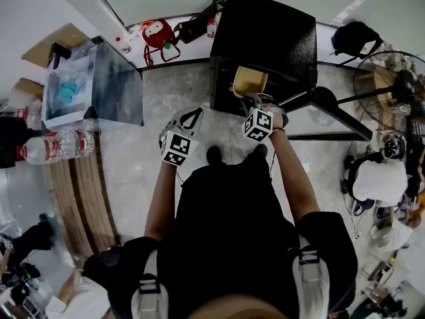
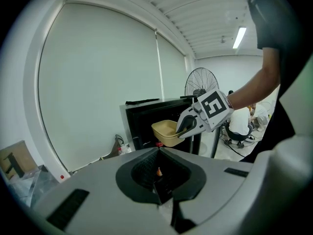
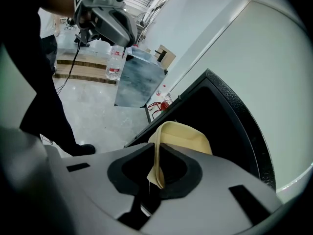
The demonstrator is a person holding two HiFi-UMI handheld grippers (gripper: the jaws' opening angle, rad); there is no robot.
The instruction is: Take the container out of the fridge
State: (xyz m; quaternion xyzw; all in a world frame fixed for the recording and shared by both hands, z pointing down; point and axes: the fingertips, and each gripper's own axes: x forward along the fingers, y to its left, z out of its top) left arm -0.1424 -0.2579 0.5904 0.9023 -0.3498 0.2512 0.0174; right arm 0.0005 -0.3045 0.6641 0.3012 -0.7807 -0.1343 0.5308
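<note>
Beige shallow container point(image 1: 249, 80) — my right gripper point(image 3: 155, 174) pinches its rim by the fridge point(image 1: 269, 38); left gripper point(image 2: 158, 176) jaws sit together.

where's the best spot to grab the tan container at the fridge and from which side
Grip the near rim of the tan container, coming from the open front of the black fridge. That wall is thin and stands edge-on to the front, so it slips between two jaws; the far side points into the fridge. The right gripper is shut on that edge.
</note>
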